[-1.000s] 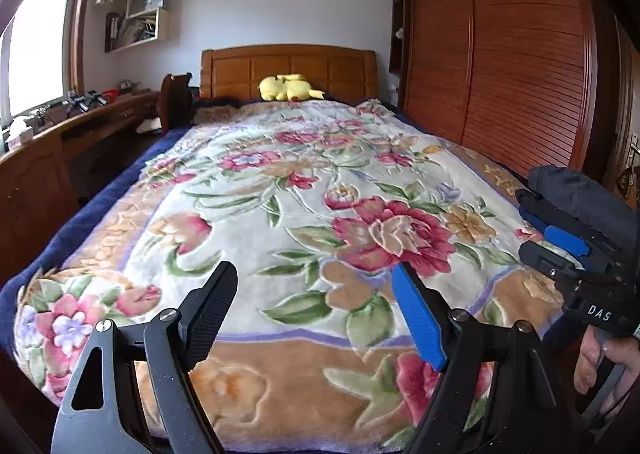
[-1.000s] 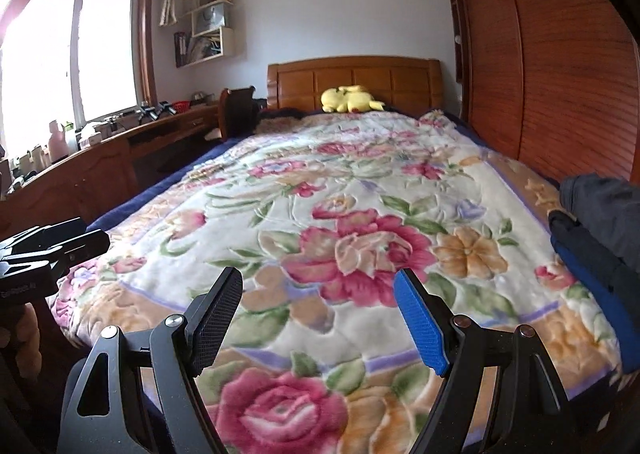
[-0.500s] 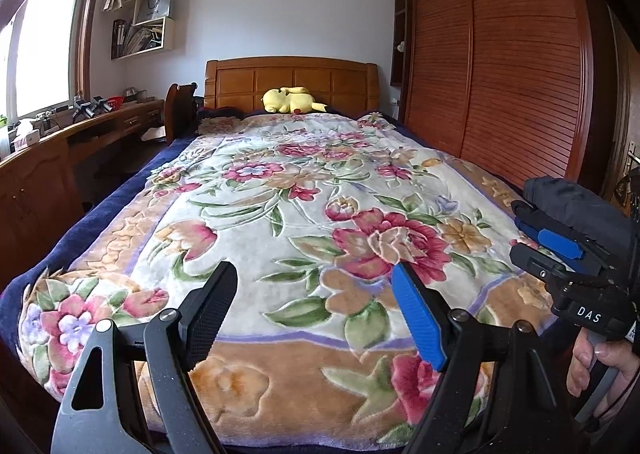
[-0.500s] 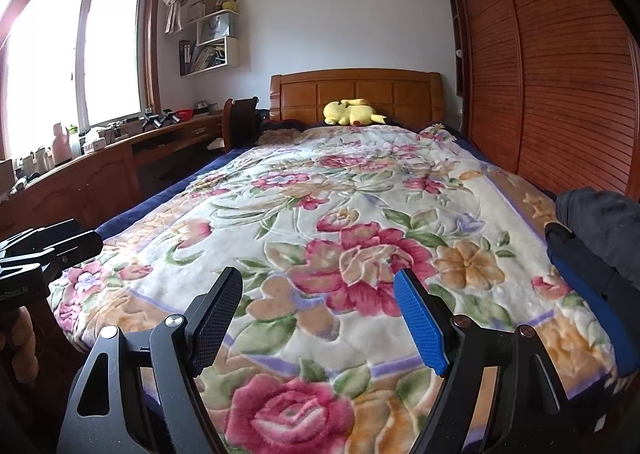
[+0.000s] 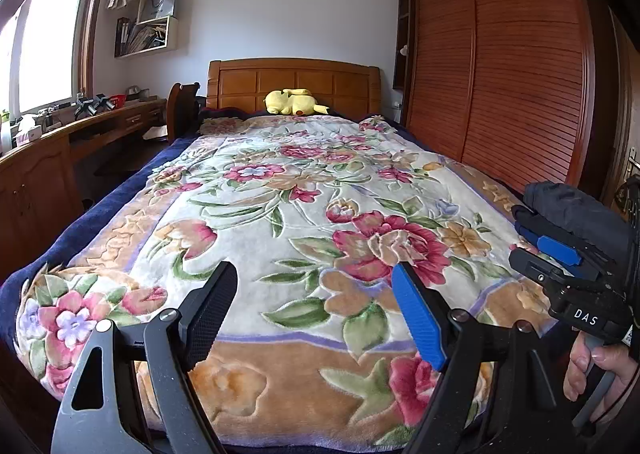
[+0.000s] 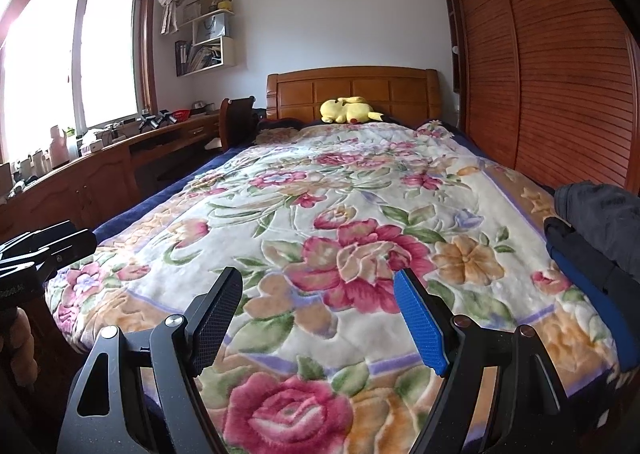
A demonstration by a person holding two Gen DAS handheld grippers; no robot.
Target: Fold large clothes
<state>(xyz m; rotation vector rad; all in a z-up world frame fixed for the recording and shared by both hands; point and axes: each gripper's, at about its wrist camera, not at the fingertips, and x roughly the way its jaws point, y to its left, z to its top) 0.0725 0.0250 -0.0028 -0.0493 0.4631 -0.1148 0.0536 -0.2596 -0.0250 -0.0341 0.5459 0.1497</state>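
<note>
A dark grey garment (image 5: 576,210) lies bunched at the right edge of the bed near its foot, with a black and blue part (image 6: 592,294) beside it. My left gripper (image 5: 312,274) hovers open over the foot of the floral blanket (image 5: 304,214) with nothing between its fingers. My right gripper (image 6: 318,276) is open and empty too, just left of the garment (image 6: 600,210) and apart from it. In the left wrist view the right gripper (image 5: 536,250) shows at the right, held by a hand (image 5: 600,370). The left gripper (image 6: 40,250) shows at the right wrist view's left edge.
The bed has a wooden headboard (image 5: 294,84) with a yellow plush toy (image 5: 294,102) in front of it. A slatted wooden wardrobe (image 5: 500,74) runs along the right side. A wooden desk (image 6: 100,170) with small items and a chair (image 6: 236,122) stand on the left under the window.
Both views have lifted slightly, showing more of the wall and ceiling. Both grippers stay open and empty over the foot of the bed.
</note>
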